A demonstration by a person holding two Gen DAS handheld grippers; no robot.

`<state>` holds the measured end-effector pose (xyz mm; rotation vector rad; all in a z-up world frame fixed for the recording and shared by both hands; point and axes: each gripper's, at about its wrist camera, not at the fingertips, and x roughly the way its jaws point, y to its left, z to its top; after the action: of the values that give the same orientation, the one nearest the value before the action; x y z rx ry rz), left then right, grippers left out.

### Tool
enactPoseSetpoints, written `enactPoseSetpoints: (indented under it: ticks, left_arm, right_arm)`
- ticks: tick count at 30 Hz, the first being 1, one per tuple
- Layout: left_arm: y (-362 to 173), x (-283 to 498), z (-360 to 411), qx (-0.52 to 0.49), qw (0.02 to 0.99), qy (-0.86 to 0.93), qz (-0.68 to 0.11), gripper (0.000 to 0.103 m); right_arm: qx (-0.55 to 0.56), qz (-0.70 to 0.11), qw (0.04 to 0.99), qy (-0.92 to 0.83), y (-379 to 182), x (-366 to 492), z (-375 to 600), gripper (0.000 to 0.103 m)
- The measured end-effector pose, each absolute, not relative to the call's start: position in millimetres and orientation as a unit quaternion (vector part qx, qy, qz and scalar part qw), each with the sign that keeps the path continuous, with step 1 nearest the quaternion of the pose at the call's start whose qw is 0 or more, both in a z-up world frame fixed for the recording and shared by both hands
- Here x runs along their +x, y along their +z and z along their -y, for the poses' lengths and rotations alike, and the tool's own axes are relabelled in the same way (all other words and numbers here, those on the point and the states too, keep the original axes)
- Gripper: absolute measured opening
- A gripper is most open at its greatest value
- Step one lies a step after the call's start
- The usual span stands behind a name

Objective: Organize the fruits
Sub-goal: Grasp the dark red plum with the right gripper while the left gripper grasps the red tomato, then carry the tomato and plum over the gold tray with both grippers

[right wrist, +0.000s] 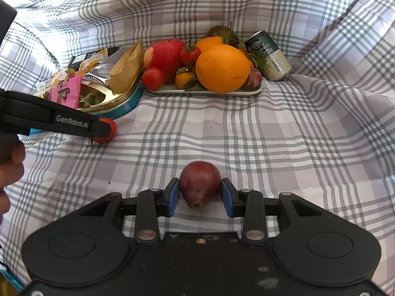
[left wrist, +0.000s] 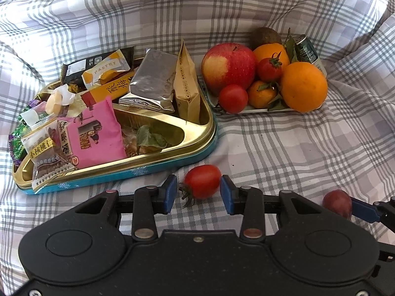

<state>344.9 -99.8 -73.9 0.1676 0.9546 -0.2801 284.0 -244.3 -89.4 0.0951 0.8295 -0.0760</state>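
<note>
My left gripper [left wrist: 198, 192] has its blue pads around a small red tomato [left wrist: 202, 181] on the plaid cloth; the right pad touches it, the left pad stands a small gap off. My right gripper [right wrist: 200, 193] is shut on a dark red plum [right wrist: 200, 187] low over the cloth. That plum also shows in the left wrist view [left wrist: 337, 203]. The pale fruit tray [right wrist: 172, 90] at the back holds a red apple [left wrist: 228, 67], a big orange [left wrist: 303, 86], tomatoes, small tangerines and another plum [right wrist: 254, 79].
A gold and teal tin [left wrist: 148, 170] full of snack packets lies left of the fruit tray. A drink can [right wrist: 269, 55] lies on its side right of the tray. A brown kiwi [left wrist: 265, 37] sits behind the fruit. Plaid cloth covers everything.
</note>
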Motion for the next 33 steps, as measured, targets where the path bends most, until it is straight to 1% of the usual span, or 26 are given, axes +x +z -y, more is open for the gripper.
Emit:
enactPoseSetpoints:
  ticks: [9, 22, 26, 27, 28, 29, 33]
  left_arm:
    - [-82.1, 353.1, 104.7, 0.081, 0.873, -0.131, -0.463, 0.049]
    - [-89.5, 360.4, 106.6, 0.087, 0.87, -0.128, -0.468, 0.049]
    - [-88.8, 359.9, 107.8, 0.092, 0.869, -0.132, -0.468, 0.044]
    - [-88.5, 359.6, 107.9, 0.092, 0.869, -0.132, -0.469, 0.044]
    - [-88.1, 359.2, 107.4, 0.091, 0.868, -0.132, -0.47, 0.044]
    - [-87.5, 358.6, 106.4, 0.089, 0.868, -0.131, -0.471, 0.044]
    - [-82.7, 355.2, 98.3, 0.075, 0.867, -0.126, -0.476, 0.044]
  right_arm:
    - [0.038, -0.397, 0.916, -0.035, -91.0, 286.6, 242.2, 0.043]
    - [0.024, -0.393, 0.919, -0.036, -92.6, 287.4, 238.7, 0.045]
    - [0.021, -0.394, 0.918, -0.038, -92.2, 287.9, 237.2, 0.045]
    - [0.02, -0.394, 0.918, -0.037, -91.9, 287.9, 236.8, 0.044]
    - [0.02, -0.394, 0.918, -0.038, -91.3, 287.8, 236.4, 0.04]
    - [0.018, -0.394, 0.918, -0.038, -90.7, 287.5, 235.7, 0.039]
    - [0.016, -0.396, 0.917, -0.039, -87.6, 285.4, 234.0, 0.039]
